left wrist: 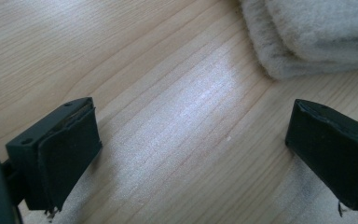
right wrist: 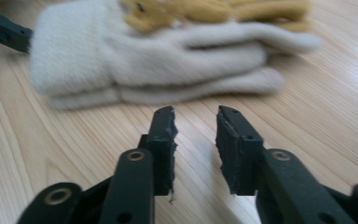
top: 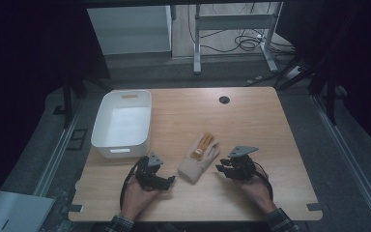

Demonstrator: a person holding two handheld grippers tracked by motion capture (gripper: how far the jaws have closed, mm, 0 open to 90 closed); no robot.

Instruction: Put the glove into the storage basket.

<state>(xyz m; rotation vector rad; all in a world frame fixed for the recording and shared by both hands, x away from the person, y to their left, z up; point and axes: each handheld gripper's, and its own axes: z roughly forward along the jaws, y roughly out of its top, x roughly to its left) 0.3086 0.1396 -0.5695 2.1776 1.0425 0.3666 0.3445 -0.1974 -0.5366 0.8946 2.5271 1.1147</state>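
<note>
Left gripper [top: 170, 180]: held low in the person's left hand [top: 136, 191], forearm entering from 6 o'clock; jaws pointed toward 3 o'clock, spread wide, nothing between them. Grey plate sat on top; cable looped back along the wrist.

Right gripper [top: 219, 168]: held in the right hand [top: 255, 186], forearm entering from 6 o'clock; jaws pointed toward 9 o'clock, parted by a narrow gap, nothing between them. Checked sleeves showed at both wrists.
</note>
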